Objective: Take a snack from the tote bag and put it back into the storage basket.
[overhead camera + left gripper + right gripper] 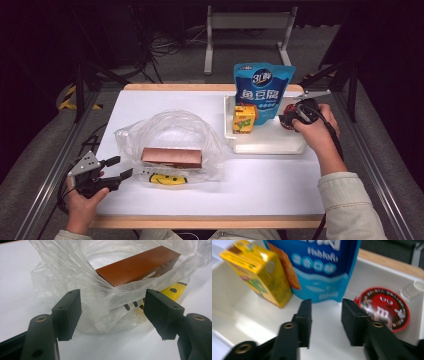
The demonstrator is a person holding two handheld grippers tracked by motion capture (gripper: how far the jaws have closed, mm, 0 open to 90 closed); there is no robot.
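At the near left corner of the tabletop (260, 185), about seven o'clock in the high view, the left tongs (123, 167) stand spread and pinch nothing. Their jaws point toward the clear plastic bag (172, 132), whose crumpled mouth lies just beyond and between them in the left gripper view, probably so that the film can be caught and the opening held up for loading. Inside the bag a brown box (140, 266) lies flat on its broad face, a stable posture that leaves room above it; a yellow smiley print (167, 179) shows at the bag's near edge.

Farther off, at about two o'clock, a white tray (270, 146) groups the goods beside the bag. A yellow carton (259, 271) stands at its left, and a blue pouch (322, 270) stands upright just behind and beside it. A round red candy tin (387, 307) lies flat at the tray's right end. The right tongs (325, 320) hang over the tray floor, jaws partly apart with nothing between the pads, aimed at the foot of the pouch, apparently ready to choose the next article.
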